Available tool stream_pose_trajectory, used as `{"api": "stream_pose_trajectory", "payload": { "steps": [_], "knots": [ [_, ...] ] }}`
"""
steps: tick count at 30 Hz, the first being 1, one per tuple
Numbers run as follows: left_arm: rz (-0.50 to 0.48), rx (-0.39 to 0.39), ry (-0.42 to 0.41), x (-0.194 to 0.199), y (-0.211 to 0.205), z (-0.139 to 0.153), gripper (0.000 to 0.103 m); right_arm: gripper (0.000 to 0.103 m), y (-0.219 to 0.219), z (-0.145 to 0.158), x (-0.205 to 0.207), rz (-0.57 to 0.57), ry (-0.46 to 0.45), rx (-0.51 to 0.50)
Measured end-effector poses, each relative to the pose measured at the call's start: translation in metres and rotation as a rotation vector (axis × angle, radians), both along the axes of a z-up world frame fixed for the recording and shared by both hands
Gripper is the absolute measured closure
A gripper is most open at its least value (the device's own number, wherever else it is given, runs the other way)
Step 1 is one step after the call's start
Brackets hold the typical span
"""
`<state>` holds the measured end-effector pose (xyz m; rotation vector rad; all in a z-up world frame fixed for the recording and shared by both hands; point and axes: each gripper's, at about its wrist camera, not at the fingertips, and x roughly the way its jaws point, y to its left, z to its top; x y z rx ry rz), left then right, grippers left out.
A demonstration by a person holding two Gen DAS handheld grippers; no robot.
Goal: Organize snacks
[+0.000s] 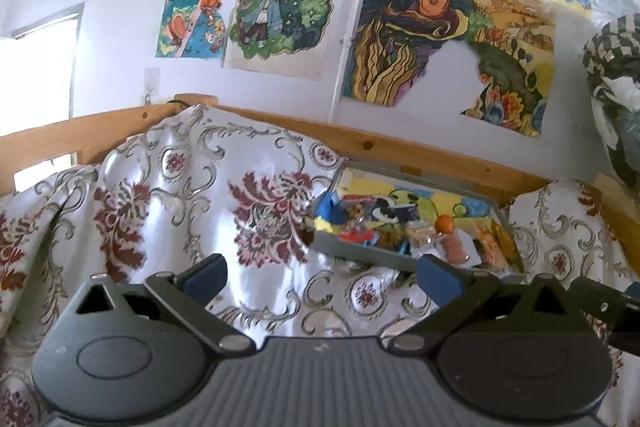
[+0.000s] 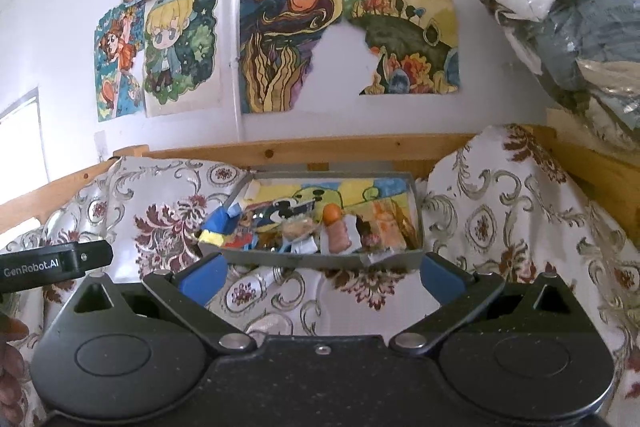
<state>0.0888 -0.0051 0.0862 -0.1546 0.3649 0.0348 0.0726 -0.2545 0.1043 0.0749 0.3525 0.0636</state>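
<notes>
One shallow grey cardboard tray (image 2: 320, 259) of mixed snack packets sits centre frame on the floral white-and-maroon cloth (image 2: 500, 227); one orange-capped bottle (image 2: 336, 227) lies among them. Two grippers show, the left gripper (image 1: 320, 277) and the right gripper (image 2: 320, 277), each spread wide and holding nothing.

Glossy patterned cloth (image 2: 168, 211), pale wood rail (image 2: 320, 147), paper drawings (image 2: 288, 39)

Open stretch of floral cloth (image 2: 280, 303) ahead of tray (image 2: 320, 259). Tray crammed with snacks (image 2: 296, 227) (no bare floor visible). Wooden rail (image 2: 340, 149) behind; bagged clothes (image 2: 568, 7) overhanging right.
</notes>
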Motion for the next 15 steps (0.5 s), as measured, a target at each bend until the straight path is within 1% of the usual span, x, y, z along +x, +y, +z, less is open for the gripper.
{"api": "stream_pose_trajectory", "payload": {
  "steps": [11, 15],
  "knots": [
    [0.024, 0.011, 0.035, -0.014, 0.01, -0.021, 0.0, 0.001, 0.006, -0.017, -0.014, -0.017, 0.027, 0.003],
    [0.024, 0.027, 0.046, -0.018, 0.011, -0.03, 0.0, 0.001, 0.009, -0.026, -0.017, -0.018, 0.035, -0.008]
  ]
}}
